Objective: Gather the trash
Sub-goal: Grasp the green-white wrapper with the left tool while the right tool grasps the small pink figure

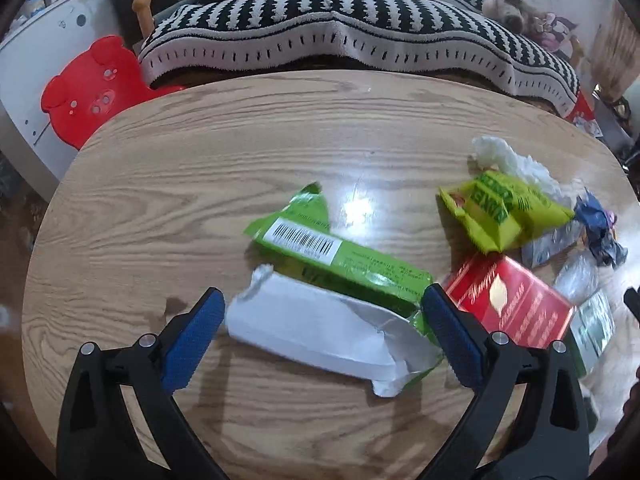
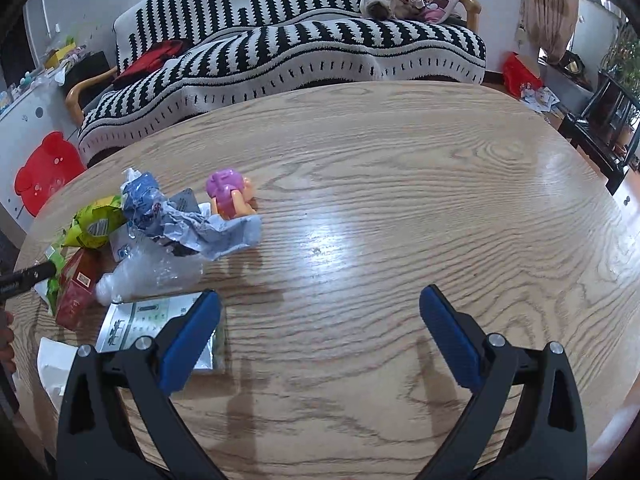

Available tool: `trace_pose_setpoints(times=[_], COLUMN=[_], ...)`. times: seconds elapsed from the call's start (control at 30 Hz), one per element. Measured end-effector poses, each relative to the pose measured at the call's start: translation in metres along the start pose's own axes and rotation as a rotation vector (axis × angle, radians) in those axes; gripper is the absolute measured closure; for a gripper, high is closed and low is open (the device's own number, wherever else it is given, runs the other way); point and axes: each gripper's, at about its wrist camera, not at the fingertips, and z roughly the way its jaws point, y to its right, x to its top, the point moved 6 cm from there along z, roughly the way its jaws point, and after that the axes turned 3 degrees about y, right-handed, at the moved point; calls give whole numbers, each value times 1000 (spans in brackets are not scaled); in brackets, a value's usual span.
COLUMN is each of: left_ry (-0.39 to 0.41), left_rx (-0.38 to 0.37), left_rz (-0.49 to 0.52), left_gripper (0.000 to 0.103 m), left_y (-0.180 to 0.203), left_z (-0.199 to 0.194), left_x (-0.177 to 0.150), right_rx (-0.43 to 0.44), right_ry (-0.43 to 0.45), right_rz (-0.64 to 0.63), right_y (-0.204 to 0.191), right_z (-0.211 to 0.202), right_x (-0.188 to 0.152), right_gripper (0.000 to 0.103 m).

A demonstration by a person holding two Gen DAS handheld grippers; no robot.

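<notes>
Two wide-spread grippers are being held over a litter-strewn oval wooden table (image 1: 160, 168).

The torn green foil wrapper with a barcode label and white inner lining (image 1: 336, 292) is being framed between the parted blue-padded fingers of the left gripper (image 1: 320, 316), untouched. Beside it are being shown a red cardboard box (image 1: 508, 300), a crumpled yellow-green packet (image 1: 500, 208) and white tissue (image 1: 504, 156). The right gripper (image 2: 320, 312) is being held open above bare wood, beside a printed silver sachet (image 2: 148, 320), crumpled blue-grey paper (image 2: 188, 224) and a small purple-haired toy figure (image 2: 230, 196).
</notes>
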Motion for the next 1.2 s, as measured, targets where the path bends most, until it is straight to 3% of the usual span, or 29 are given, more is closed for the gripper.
trace_pose_setpoints(times=[0.3,0.97,1.1,1.13,1.2], left_ry=[-31,-54,-49,-59,-77], left_rx=[25,-12,-49,-42,53], left_rz=[9,-102,-157,-165,-136], left_gripper=[7,6,6,6,6], left_y=[-38,-60,-73,-76,-83], left_z=[-20,-8,-4,-1,6], left_x=[-36,-34,-40,-43,-50], right_rx=[14,1,20,26,36], right_ry=[-3,-3,4,5,5], right_rz=[-4,-12,-31,-39,-58], right_y=[-5,-8,-18,-21,-28], right_z=[-4,0,3,4,6], right_x=[-7,-6,1,2,6], right_gripper=[7,7,7,7,7])
